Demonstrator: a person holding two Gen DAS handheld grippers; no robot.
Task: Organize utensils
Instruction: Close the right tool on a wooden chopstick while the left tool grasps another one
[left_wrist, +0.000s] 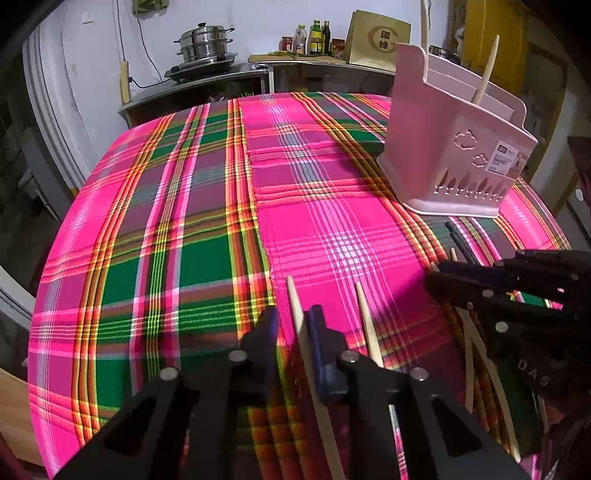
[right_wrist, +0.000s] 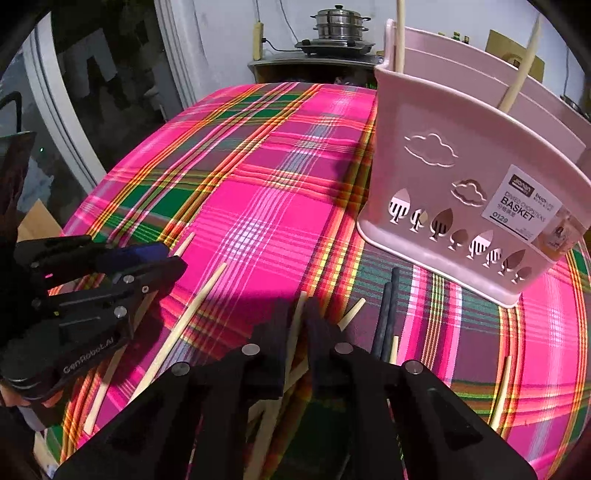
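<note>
A pink chopstick basket stands on the plaid tablecloth at the right, with two pale chopsticks upright in it; it also shows in the right wrist view. My left gripper is open around a pale chopstick that lies between its fingers. My right gripper is shut on a pale chopstick low over the cloth. Several more pale chopsticks and two black ones lie on the cloth near both grippers.
Behind the table a counter holds a steel steamer pot, bottles and a cardboard box. The table's rounded edge drops off at the left. The other gripper sits close at the left.
</note>
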